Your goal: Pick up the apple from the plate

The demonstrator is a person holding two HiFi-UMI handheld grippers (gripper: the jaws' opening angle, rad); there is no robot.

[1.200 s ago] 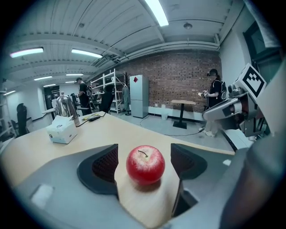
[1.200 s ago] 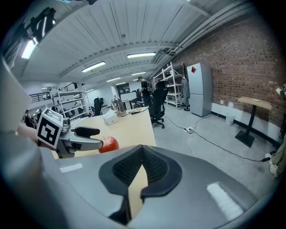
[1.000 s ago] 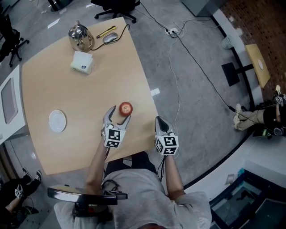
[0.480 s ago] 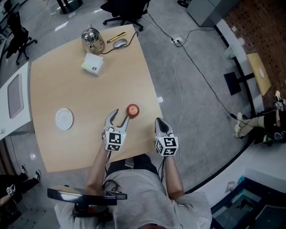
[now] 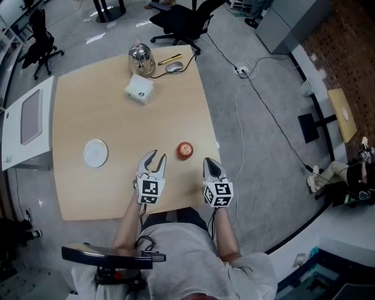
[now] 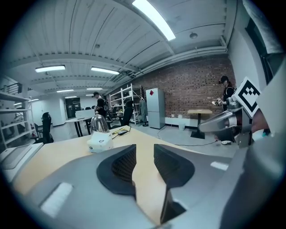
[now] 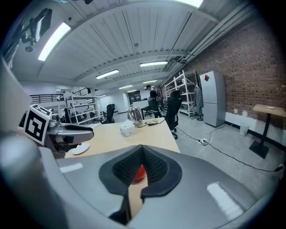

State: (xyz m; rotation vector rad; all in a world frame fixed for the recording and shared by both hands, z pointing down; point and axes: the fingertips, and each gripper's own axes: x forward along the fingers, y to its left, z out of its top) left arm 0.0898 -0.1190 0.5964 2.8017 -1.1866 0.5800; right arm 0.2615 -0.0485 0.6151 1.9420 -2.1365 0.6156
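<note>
The red apple [image 5: 185,150] lies on the bare wooden table [image 5: 105,117], well to the right of the empty white plate [image 5: 95,153]. My left gripper [image 5: 154,157] hovers left of the apple and apart from it. Its jaws have just been closing and stand a little apart with nothing between them, as the left gripper view [image 6: 145,154] shows. My right gripper [image 5: 210,162] is shut and empty near the table's right front edge, just right of the apple. In the right gripper view [image 7: 142,148] the apple [image 7: 139,172] peeks out behind the closed jaws.
At the table's far end stand a white box [image 5: 139,90], a shiny kettle [image 5: 141,58], a mouse [image 5: 174,67] and a yellow pen [image 5: 170,59]. A white side table with a flat screen [image 5: 30,120] adjoins the left edge. Office chairs [image 5: 187,17] stand beyond; a cable [image 5: 258,99] runs across the floor.
My left gripper's jaws, wide beside the apple before, have narrowed and drawn back from it. The apple stays on the table. Both grippers pulled toward me; the head view shifted.
</note>
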